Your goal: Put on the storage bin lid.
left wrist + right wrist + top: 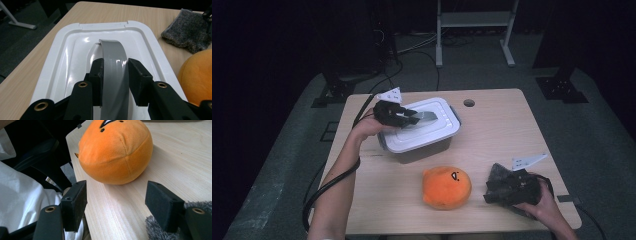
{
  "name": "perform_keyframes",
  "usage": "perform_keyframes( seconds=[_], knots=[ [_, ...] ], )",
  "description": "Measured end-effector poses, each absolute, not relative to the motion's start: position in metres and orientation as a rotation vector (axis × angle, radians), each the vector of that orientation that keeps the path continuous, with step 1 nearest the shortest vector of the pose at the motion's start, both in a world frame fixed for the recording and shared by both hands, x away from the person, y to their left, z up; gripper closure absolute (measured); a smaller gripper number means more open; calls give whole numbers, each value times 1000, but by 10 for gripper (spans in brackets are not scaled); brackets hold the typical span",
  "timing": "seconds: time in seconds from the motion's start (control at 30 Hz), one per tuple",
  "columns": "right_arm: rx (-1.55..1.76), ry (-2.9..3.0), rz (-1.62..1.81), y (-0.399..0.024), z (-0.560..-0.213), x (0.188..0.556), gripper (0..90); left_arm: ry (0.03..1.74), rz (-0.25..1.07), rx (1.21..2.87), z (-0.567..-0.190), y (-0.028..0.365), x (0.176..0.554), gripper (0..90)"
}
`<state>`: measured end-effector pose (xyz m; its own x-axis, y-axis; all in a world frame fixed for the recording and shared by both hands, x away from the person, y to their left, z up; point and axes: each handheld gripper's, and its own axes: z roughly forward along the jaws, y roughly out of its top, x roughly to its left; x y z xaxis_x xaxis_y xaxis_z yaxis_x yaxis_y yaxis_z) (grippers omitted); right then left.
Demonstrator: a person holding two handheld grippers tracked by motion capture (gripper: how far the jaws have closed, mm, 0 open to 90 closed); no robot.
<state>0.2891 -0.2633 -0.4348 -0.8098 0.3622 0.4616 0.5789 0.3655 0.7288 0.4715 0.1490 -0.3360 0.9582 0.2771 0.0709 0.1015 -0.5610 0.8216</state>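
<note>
A white storage box [409, 155] stands at the table's back left, covered by a white lid [432, 135] [62, 50] with a grey arched handle [427, 116] [113, 57]. My left gripper [412, 117] [115, 65] reaches over the lid from the left and is shut on that handle, one pad [98, 72] pressing on each side. An orange plush ball [447, 187] [117, 147] [197, 77] lies at the front centre. My right gripper [492, 192] [116, 195] rests low to its right, open, with bare table between its jaws.
A grey fuzzy cloth [501, 172] [186, 30] [160, 230] lies under and behind the right gripper. The wooden table [502, 130] has a round hole [469, 103] near its back edge. A metal frame [474, 30] stands on the floor behind.
</note>
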Motion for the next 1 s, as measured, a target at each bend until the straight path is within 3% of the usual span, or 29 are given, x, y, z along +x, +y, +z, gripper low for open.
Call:
perform_keyframes(
  seconds=[1.0],
  knots=[
    [-843, -2404, -1422, -263, -435, 289, 328, 174, 195, 2200, -338, 117, 464, 662]
  ],
)
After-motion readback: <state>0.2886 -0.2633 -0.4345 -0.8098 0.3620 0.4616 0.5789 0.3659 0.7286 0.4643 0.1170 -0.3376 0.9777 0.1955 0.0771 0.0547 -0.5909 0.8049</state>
